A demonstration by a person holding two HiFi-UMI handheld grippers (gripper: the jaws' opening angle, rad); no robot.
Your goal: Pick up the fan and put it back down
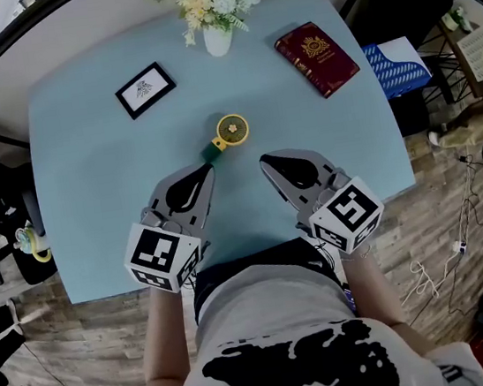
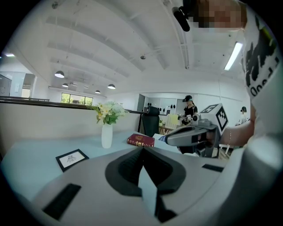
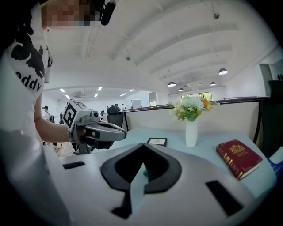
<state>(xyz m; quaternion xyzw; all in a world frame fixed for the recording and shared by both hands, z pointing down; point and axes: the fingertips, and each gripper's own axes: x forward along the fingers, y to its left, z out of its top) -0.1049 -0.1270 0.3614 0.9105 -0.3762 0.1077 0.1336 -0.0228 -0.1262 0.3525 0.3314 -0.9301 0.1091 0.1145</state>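
Open blue table runs between the left gripper and the right gripper, a free lane straight up to the fan. Beyond it the vase of flowers blocks the far edge. The framed card sits left and the red book right, both well apart from the fan.

The light blue surface carries four things. A white vase with flowers stands near the far edge. A black-framed card lies at its left, a red book at its right, and a small yellow fan near the middle.
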